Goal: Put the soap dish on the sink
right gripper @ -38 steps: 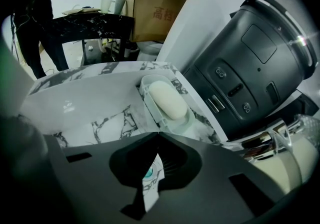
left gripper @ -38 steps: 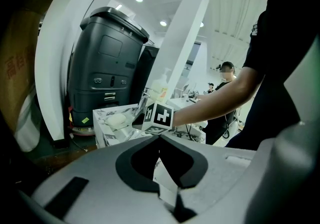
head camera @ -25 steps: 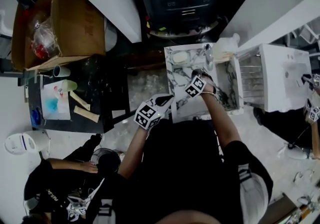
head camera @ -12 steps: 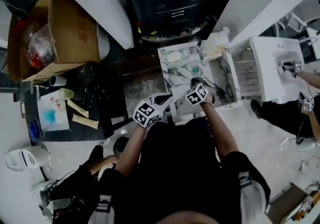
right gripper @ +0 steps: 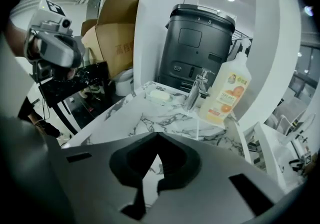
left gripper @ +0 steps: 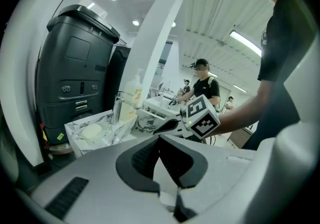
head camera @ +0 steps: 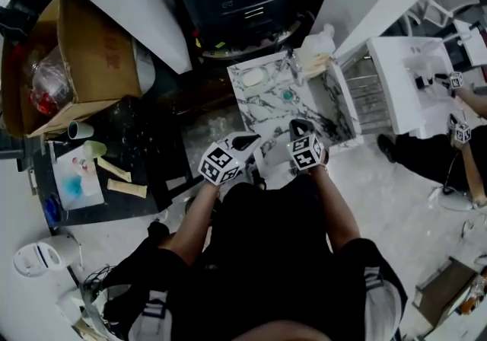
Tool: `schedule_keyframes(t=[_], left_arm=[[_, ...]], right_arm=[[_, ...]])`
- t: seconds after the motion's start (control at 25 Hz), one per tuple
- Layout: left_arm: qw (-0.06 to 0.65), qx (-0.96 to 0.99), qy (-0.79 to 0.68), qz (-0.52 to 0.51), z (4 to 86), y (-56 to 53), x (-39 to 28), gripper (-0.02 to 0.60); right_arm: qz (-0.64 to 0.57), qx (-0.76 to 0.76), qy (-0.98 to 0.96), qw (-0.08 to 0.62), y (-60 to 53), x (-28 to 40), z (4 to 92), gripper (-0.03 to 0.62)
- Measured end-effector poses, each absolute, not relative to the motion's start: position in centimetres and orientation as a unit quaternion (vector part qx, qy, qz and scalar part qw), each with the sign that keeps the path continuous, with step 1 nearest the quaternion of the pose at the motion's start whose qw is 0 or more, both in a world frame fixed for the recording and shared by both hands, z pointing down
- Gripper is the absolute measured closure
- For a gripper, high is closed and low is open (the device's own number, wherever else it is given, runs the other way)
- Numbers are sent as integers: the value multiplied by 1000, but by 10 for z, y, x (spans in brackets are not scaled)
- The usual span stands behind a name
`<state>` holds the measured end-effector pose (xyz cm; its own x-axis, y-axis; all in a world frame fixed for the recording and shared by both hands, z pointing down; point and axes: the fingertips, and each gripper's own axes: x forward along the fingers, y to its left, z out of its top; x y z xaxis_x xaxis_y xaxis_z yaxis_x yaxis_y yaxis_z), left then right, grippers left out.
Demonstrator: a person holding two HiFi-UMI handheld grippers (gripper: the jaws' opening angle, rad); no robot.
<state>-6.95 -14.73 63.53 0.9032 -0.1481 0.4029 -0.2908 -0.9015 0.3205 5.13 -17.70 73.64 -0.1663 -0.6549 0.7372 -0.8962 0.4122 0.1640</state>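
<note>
Head view: the soap dish (head camera: 253, 78) rests on the marble sink (head camera: 268, 113) near the tap (head camera: 291, 67), while the left gripper (head camera: 246, 141) and right gripper (head camera: 297, 129) hover close by, jaws pressed together, empty

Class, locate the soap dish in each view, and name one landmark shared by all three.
Head view: soap dish upper centre, left of the faucet.
Left gripper view: soap dish left of centre, beside the faucet.
Right gripper view: soap dish at centre, left of the faucet.
Shared landmark: the faucet.
</note>
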Motion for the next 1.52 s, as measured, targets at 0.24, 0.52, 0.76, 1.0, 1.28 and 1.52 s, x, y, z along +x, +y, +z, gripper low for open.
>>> schedule_keyframes(t=[0.24, 0.52, 0.76, 1.0, 1.28, 1.52], left_arm=[[190, 955, -129, 187, 629, -145, -62, 583], [201, 947, -166, 189, 627, -142, -46, 583], [205, 934, -217, 195, 625, -138, -37, 583], [213, 921, -264, 190, 620, -131, -22, 583], [235, 906, -316, 154, 617, -118, -3, 583], [236, 896, -350, 142, 614, -110, 8, 583]], right_arm=[[140, 490, -797, 323, -162, 36, 696, 600], [136, 433, -840, 298, -158, 29, 677, 600], [136, 361, -881, 275, -142, 23, 660, 600], [142, 306, -913, 230, -136, 29, 651, 600], [138, 269, -928, 220, -124, 44, 650, 600], [144, 251, -934, 208, -122, 55, 647, 600]])
